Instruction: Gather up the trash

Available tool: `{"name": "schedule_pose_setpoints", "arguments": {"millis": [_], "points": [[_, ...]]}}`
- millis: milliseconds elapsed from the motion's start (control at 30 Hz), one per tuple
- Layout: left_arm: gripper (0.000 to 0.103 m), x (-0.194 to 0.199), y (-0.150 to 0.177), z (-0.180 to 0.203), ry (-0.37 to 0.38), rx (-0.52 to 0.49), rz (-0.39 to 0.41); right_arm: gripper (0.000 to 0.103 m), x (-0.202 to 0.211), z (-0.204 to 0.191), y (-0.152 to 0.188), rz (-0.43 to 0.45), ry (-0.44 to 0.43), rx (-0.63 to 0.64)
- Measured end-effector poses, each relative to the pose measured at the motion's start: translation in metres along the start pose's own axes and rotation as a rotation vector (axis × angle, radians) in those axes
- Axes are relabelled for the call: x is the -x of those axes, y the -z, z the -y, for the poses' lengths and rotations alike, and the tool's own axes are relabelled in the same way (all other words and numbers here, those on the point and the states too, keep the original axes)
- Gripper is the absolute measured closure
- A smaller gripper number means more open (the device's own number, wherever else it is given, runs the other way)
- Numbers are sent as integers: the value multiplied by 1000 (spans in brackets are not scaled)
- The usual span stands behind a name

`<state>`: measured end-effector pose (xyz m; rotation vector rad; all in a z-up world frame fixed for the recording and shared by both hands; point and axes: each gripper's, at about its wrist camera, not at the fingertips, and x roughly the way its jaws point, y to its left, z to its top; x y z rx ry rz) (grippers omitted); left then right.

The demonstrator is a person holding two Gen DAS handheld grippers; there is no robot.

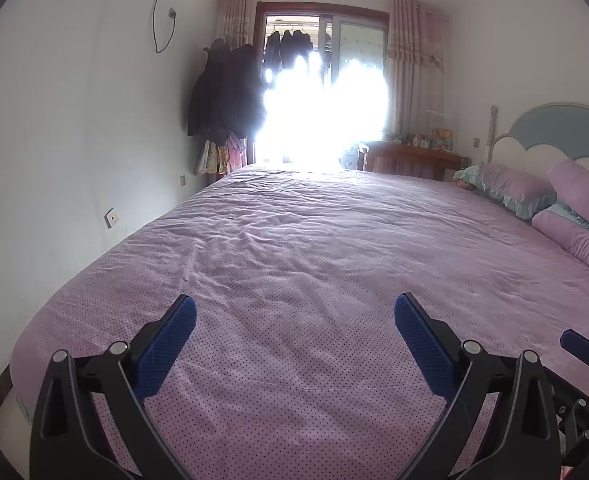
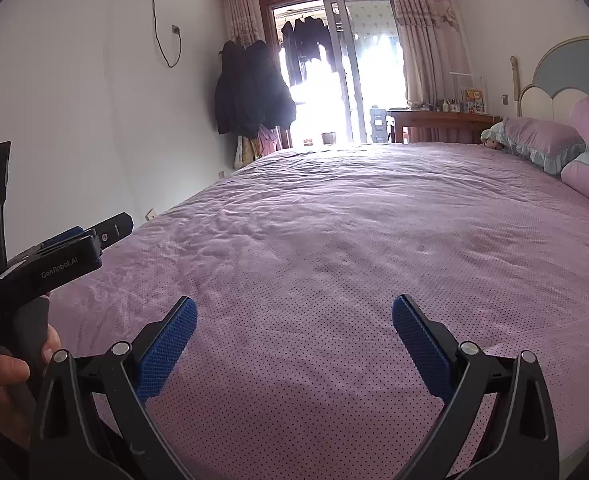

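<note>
No trash shows in either view. My left gripper (image 1: 294,312) is open and empty, its blue pads spread wide above the near part of a bed with a pink dotted cover (image 1: 294,248). My right gripper (image 2: 294,312) is also open and empty above the same bed cover (image 2: 334,232). In the right wrist view the left gripper (image 2: 86,240) shows from the side at the left edge, held by a hand (image 2: 2,384). In the left wrist view part of the right gripper (image 1: 582,348) shows at the lower right.
Purple pillows (image 1: 522,188) and a blue-and-white headboard (image 1: 562,136) lie at the right. A wooden desk (image 1: 414,160) with small items stands beyond the bed. Dark coats (image 1: 226,88) hang by a bright balcony door (image 1: 326,100). A white wall (image 1: 74,140) runs along the left.
</note>
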<state>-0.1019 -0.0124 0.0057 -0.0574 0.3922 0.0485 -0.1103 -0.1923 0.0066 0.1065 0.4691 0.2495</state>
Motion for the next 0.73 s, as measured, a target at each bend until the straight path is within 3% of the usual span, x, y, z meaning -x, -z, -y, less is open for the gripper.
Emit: {"name": "schedule_pose_setpoints", "arguments": {"millis": [400,733], "points": [[4,-30,-6,8,-2,-17,-1,8,-25,15,1,-63,-7,-46],[4,-65,-7,2,-19,-1,-80,8,-42,38,-12,-69,36,-25]]}}
